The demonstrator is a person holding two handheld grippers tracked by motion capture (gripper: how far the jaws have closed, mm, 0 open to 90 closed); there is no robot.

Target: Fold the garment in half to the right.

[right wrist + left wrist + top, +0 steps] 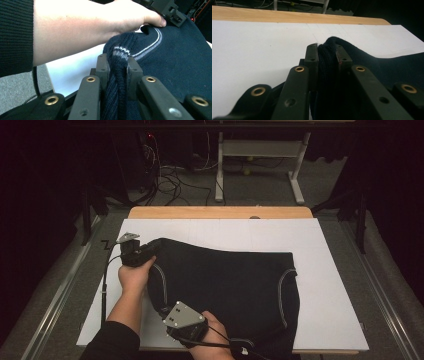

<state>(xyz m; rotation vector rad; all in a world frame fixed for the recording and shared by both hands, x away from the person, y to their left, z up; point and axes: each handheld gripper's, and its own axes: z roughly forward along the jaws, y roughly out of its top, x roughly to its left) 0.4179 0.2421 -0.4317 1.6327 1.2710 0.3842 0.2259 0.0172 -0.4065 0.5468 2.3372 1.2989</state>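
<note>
Jaws of our left gripper point(327, 53) and right gripper point(119, 65) each pinch the sweater point(225, 280) on the counter point(330, 270).

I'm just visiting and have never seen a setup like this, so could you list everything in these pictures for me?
Sweater: one, dark navy knit with pale grey stripes along its seams, lying across the white board, its near edge hanging over the front.
White board: one, white, covering most of the table top.
Wooden table: one, light wood, its far edge showing beyond the board.
Metal frame: one, pale grey, on the floor behind the table.
Cables: several, black, tangled on the floor at the back left.
Left gripper: one, black, clamped on the sweater's far left edge.
Right gripper: one, black, clamped on a ribbed striped edge at the near side.
Left hand: one, holding the left gripper.
Right hand: one, holding the right gripper.
</note>
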